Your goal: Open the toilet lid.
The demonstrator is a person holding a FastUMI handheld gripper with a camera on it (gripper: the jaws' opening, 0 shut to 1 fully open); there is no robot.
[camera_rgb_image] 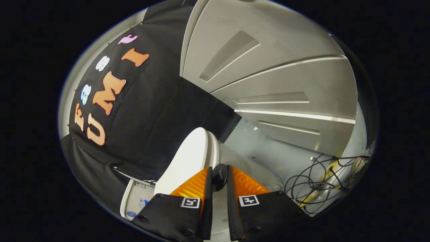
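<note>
Toilet lid: the white glossy plastic toilet lid stands raised on edge, just ahead of my fingers and left of them.
Room: black cloth wall behind the lid; pale grey panelled wall beyond and right; light floor below it.
Around: a tangle of black cables lies on the floor, right of my fingers.
My gripper: fingers nearly closed, pressing both sides of a small round black knob at the lid's edge.
</note>
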